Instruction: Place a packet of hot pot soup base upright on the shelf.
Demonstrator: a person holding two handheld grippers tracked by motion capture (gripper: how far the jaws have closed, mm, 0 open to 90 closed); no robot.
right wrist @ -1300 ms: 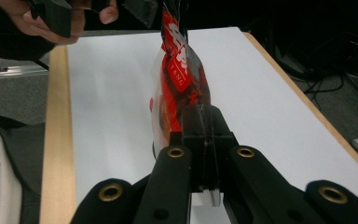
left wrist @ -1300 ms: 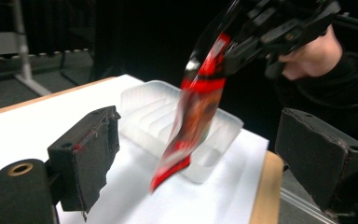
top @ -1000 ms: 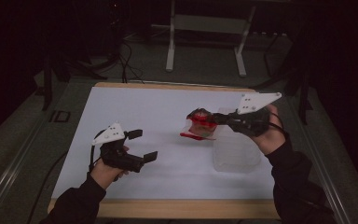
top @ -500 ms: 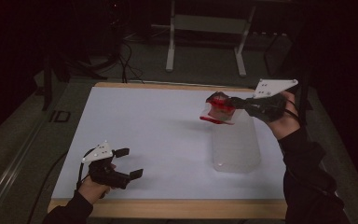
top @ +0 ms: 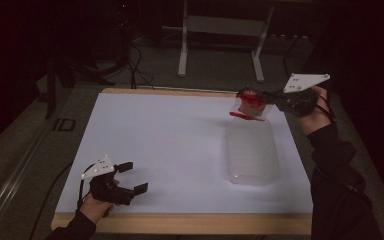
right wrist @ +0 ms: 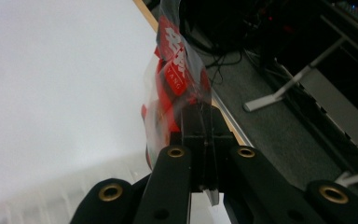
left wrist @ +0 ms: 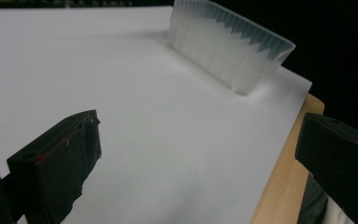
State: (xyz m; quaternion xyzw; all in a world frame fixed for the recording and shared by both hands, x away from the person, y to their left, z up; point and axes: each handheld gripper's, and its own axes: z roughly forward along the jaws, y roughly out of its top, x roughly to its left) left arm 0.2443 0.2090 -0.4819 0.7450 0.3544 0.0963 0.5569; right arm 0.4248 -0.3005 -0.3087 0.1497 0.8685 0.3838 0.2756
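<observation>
Beside the clear bin [top: 252, 150] — bare white tabletop [top: 170, 140], unobstructed.

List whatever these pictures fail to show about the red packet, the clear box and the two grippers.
- Red packet: print cut off and blurred in the right gripper view; its contents cannot be told. In the high view it is too small to read.
- Clear box: the dim high view doesn't settle what is inside; the left gripper view's top edge cuts its far end.
- Left gripper: jaw tips cut off by the left gripper view's edges.
- Right gripper: jaw tips hidden by the packet.
</observation>
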